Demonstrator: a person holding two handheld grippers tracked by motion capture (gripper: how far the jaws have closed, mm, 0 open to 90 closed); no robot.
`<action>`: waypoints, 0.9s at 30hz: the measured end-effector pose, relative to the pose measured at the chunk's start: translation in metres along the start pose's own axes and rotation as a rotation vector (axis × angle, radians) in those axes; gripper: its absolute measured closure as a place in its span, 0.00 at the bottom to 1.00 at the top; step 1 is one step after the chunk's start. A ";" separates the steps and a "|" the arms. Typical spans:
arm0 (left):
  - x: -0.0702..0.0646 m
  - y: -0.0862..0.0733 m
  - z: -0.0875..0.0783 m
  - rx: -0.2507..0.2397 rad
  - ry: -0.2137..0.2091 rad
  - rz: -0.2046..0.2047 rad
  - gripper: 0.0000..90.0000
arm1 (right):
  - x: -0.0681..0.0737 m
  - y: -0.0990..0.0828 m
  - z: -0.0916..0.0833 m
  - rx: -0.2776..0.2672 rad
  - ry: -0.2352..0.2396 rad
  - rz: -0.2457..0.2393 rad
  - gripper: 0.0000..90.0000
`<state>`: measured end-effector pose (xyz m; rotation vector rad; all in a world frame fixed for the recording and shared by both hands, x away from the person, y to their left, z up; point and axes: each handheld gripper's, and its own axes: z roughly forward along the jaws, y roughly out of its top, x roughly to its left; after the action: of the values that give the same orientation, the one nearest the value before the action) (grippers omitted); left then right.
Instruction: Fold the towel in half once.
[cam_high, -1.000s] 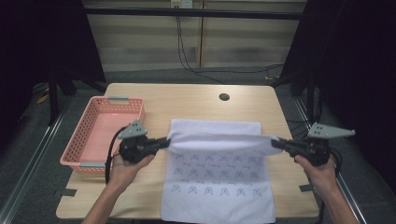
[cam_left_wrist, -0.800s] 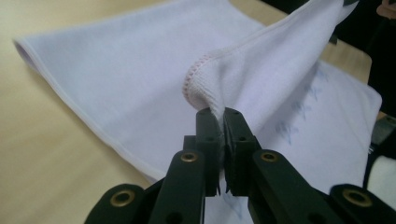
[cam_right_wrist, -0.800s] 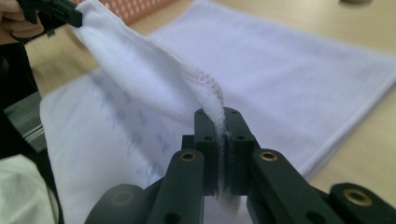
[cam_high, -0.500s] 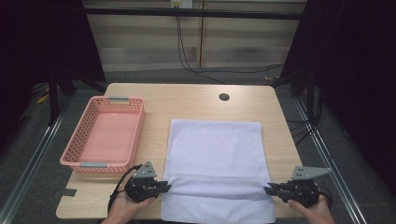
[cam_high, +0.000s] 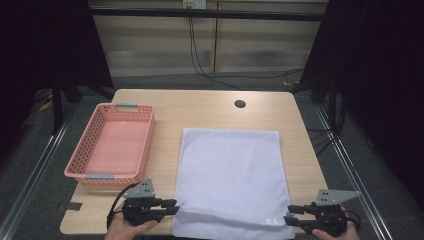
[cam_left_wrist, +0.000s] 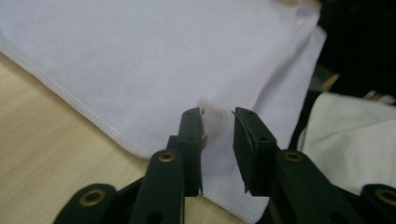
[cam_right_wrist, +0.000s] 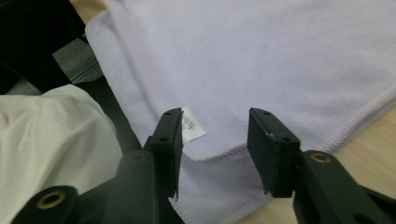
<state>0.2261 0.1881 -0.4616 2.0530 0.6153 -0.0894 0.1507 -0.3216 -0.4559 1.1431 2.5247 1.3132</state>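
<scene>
A white towel (cam_high: 230, 180) lies flat on the wooden table (cam_high: 200, 107), folded, its near edge at the table's front. My left gripper (cam_high: 175, 205) sits at the towel's near left corner. Its jaws have just been opening and stand apart over the hem (cam_left_wrist: 218, 114), pressing nothing. My right gripper (cam_high: 289, 218) sits at the near right corner, beside a small white label (cam_high: 271, 221). Its jaws have also just been opening and stand wider apart (cam_right_wrist: 215, 116), with the towel's (cam_right_wrist: 280, 56) folded corner and label (cam_right_wrist: 191, 126) lying loose below them.
A pink mesh basket (cam_high: 80, 170) stands left of the towel. A small round hole (cam_high: 240, 104) is in the tabletop at the back. The person's white clothing (cam_left_wrist: 345, 135) hangs just past the table's front edge. Dark floor surrounds the table.
Both grippers carried the towel's raised edge from mid-table to the front edge, folding it over the patterned side. The jaws then parted and the towel settled flat.
</scene>
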 end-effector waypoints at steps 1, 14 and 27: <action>0.004 0.003 -0.001 -0.009 0.027 -0.012 0.76 | -0.001 0.001 -0.002 -0.008 -0.009 -0.001 0.60; 0.070 0.045 0.070 0.124 0.140 -0.033 0.64 | -0.061 0.042 0.051 0.003 -0.136 0.014 0.56; 0.076 0.043 0.087 0.152 0.157 -0.004 0.77 | -0.094 0.063 0.100 0.089 -0.210 0.003 0.55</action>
<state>0.3278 0.1282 -0.4985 2.2210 0.7282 0.0245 0.2929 -0.2915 -0.4972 1.2301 2.4505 1.0292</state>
